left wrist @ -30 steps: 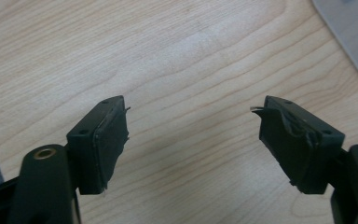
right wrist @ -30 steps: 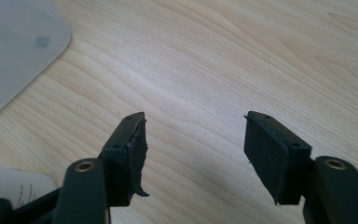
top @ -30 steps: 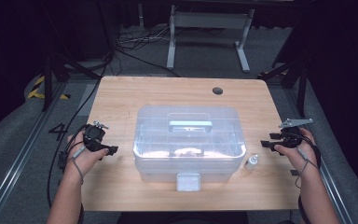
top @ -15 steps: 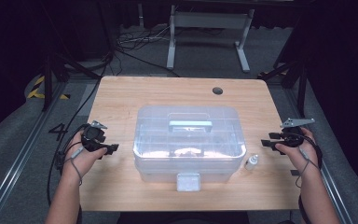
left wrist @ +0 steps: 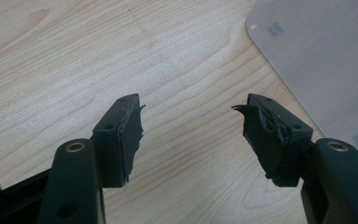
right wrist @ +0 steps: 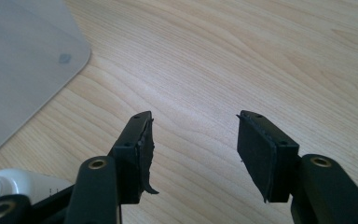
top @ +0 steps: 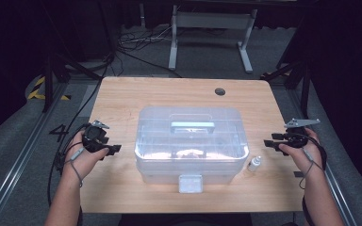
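- Storage box [top: 191, 143]: clear plastic, lid on, with a pale handle [top: 192, 126] along the top and a front latch [top: 191, 183] at the near side. It stands at the middle of the wooden table [top: 122, 99], between the two grippers and touching neither.
- Small white bottle [top: 254, 163]: upright on the table just beside the box's right near corner; in the right gripper view it appears at the lower left edge [right wrist: 23, 184].
- Left gripper [top: 113, 149]: held low over the table, left of the box and near it. Jaws spread, with bare wood between them; the left gripper view shows a corner of the box [left wrist: 321, 60] ahead and to the right.
- Right gripper [top: 269, 143]: held right of the box, with the bottle between it and the box. Jaws wide apart after just closing a little, with nothing between them; worn pads [right wrist: 144, 149] face bare wood.
- Step in hand (judged): the approach. Both grippers flank the box, and neither has made contact.
- Next move (judged): opening calls for one gripper at the front latch and the other steadying the lid or handle. The bottle stands close to the right gripper's path and could be knocked over.
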Demonstrator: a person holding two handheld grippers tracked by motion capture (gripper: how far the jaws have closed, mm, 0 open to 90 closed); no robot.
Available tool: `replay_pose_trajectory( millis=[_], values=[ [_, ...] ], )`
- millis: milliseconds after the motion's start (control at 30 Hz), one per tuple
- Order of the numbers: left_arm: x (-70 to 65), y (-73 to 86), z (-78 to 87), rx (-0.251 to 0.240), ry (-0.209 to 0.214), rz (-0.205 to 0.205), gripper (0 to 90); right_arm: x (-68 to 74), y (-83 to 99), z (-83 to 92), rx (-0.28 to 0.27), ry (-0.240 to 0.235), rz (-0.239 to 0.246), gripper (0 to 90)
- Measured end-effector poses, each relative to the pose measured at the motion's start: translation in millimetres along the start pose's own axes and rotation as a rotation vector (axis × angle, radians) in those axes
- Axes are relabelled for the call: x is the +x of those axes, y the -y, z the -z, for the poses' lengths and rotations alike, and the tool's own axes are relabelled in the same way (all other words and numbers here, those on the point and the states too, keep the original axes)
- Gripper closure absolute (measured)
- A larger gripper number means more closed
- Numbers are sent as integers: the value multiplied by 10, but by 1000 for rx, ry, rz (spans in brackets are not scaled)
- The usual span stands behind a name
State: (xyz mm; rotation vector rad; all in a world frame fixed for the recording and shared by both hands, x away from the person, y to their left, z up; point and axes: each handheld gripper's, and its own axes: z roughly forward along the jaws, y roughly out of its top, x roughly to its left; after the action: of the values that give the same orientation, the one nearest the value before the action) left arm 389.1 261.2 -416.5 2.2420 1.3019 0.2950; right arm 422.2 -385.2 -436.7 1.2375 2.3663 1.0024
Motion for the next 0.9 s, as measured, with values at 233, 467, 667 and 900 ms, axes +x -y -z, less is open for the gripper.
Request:
replay_pose_trajectory(
  millis=[233,467,667,900],
  values=[
    [-8,0,21,7,14,1,388,29,-36,61,-22,1,12,530],
    [-10,5,27,18,24,2,396,93,-104,176,-44,-23,6,578],
    [-24,29,43,30,24,14,382,244,-284,294,-65,-61,27,592],
    [-27,29,66,31,23,17,381,420,-482,455,-85,-94,48,602]
  ],
)
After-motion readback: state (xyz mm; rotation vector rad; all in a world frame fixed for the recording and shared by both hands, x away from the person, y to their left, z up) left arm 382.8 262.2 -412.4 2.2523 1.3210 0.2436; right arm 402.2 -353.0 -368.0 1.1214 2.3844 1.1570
